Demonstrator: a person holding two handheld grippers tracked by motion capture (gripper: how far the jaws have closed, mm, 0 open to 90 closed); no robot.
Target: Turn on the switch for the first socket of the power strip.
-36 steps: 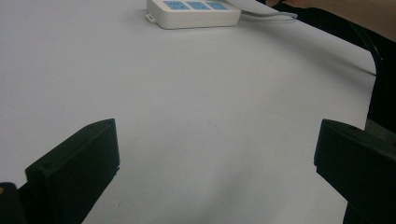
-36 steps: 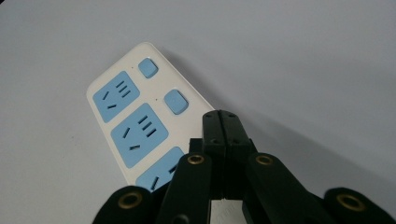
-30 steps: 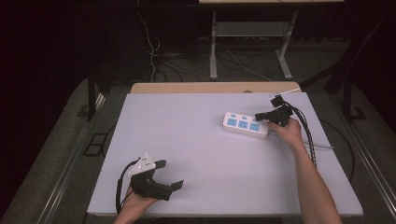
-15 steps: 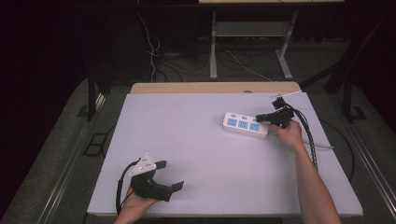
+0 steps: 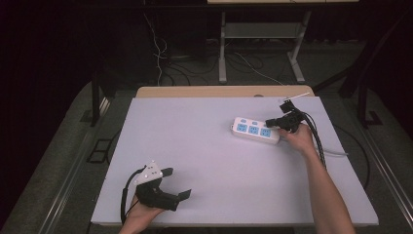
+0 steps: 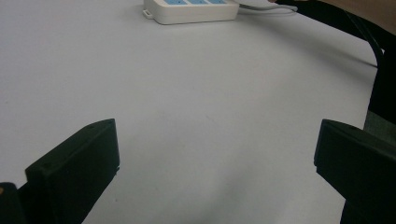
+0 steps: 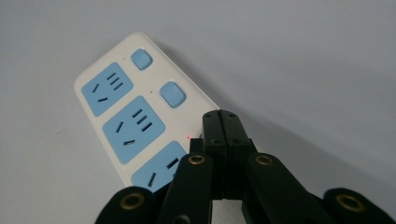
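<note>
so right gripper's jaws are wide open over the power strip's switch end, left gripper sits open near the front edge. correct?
Not quite. The right gripper has its jaws shut together, not wide open; the right gripper view shows them pressed against each other with the tip over the third switch of the power strip, where a small red light glows. The rest holds: the left gripper sits open near the table's front edge.

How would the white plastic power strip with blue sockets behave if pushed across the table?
The white plastic power strip with blue sockets lies flat and boxy, so it would probably slide, not roll or tip. Its casing looks rigid. Its attached white cable may drag.
</note>
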